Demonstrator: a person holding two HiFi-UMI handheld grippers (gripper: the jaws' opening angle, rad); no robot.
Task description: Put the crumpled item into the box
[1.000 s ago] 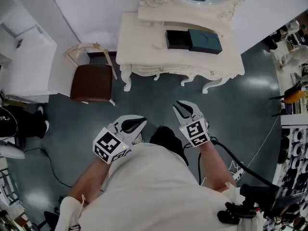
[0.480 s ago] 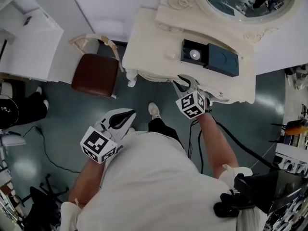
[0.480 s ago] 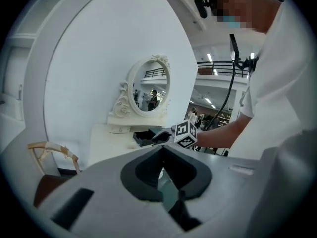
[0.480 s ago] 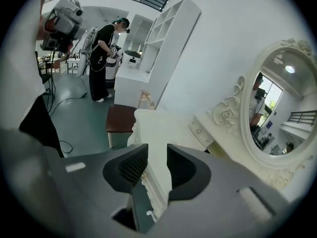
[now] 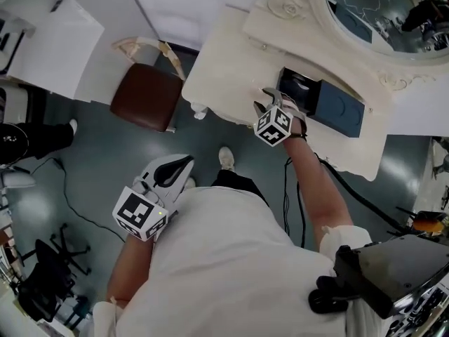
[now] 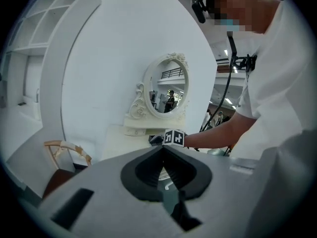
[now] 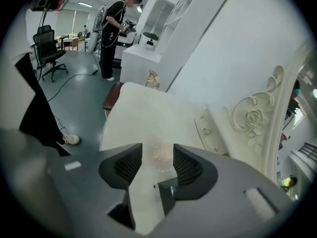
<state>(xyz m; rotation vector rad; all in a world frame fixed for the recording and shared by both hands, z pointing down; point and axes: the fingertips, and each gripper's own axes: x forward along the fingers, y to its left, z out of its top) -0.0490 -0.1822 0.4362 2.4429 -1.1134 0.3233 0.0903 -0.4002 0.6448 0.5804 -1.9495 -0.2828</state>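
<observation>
Crumpled item: translucent, clear film by the look of it. It lies on the cream top of the dressing table. In the right gripper view it sits in the gap between the jaws of the right gripper. The pads stand clear of it on both sides. These jaws have just been opening and are now wide apart. In the head view the item is hidden under the gripper, so its place relative to the box cannot be read there.

Right arm: stretched forward over the table's edge, forearm bare, elbow nearly straight. The right gripper tips steeply down at the table top, marker cube uppermost. Its tips are just beside the dark open box. The lid lies right beside the box, below the oval mirror.

Left arm: bent, held close to the torso, over the grey floor. The left gripper points toward the table, a little below level. Its jaws are closed tip to tip (clear in the left gripper view).

A brown-seated chair stands at the table's left end, well apart from both grippers.
</observation>
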